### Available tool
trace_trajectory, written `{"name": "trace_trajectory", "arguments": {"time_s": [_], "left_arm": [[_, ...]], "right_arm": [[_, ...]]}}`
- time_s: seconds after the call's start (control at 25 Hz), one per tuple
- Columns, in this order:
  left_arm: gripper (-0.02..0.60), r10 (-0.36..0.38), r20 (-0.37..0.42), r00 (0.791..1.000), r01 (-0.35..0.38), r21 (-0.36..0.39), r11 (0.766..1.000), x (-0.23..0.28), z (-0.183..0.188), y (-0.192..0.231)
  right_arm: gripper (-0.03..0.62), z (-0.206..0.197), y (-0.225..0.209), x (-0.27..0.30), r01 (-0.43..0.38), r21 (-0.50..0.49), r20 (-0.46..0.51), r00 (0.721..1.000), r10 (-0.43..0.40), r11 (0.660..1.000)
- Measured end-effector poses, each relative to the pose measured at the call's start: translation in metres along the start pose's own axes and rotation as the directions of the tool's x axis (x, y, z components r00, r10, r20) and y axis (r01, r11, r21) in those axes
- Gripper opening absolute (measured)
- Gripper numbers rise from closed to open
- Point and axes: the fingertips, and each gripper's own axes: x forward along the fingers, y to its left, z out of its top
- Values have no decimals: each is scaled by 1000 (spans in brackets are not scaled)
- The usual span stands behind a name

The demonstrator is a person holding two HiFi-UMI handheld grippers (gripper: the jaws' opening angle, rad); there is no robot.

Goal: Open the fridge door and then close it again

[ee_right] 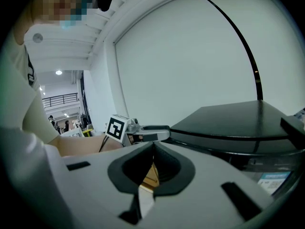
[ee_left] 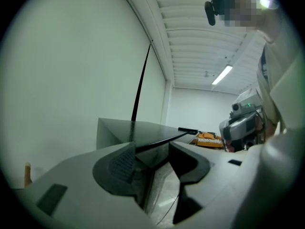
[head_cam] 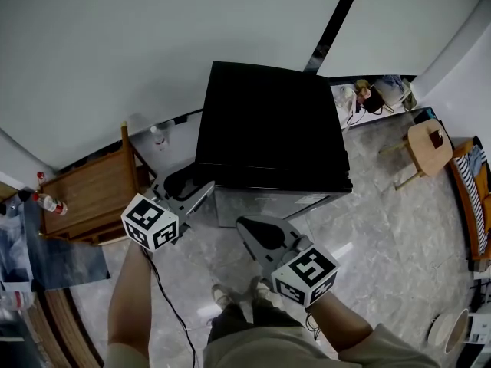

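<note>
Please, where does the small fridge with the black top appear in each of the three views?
Head view: the small black-topped fridge is at the centre, seen from above.
Left gripper view: its top corner is low at the centre.
Right gripper view: it is at the right, below the middle.
Shared landmark: the thin black strip on the white wall behind it.

The sticker on the fridge front is too blurred to read.
</note>
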Motion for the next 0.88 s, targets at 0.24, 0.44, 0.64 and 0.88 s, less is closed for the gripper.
{"name": "trace_trajectory", "arguments": {"time_s": [0.24,0.44,0.64,0.88], "left_arm": [[213,15,6,1000,-15,-10,1000,0,-1,-1],[213,26,-3,1000,-26,-15,1000,-1,-1,0],[213,56,2,998,-56,-13,998,-1,-1,0],[210,73,-9,997,-73,-18,997,-1,-1,0]], "right_arm": [[-3,-4,3,0,-6,17,3,1000,6,1000],[-3,-9,3,-3,-5,28,-3,1000,5,1000],[-3,-12,2,-5,-3,33,-8,1000,3,999],[-3,-17,0,-8,1,43,-14,1000,0,999]]}}
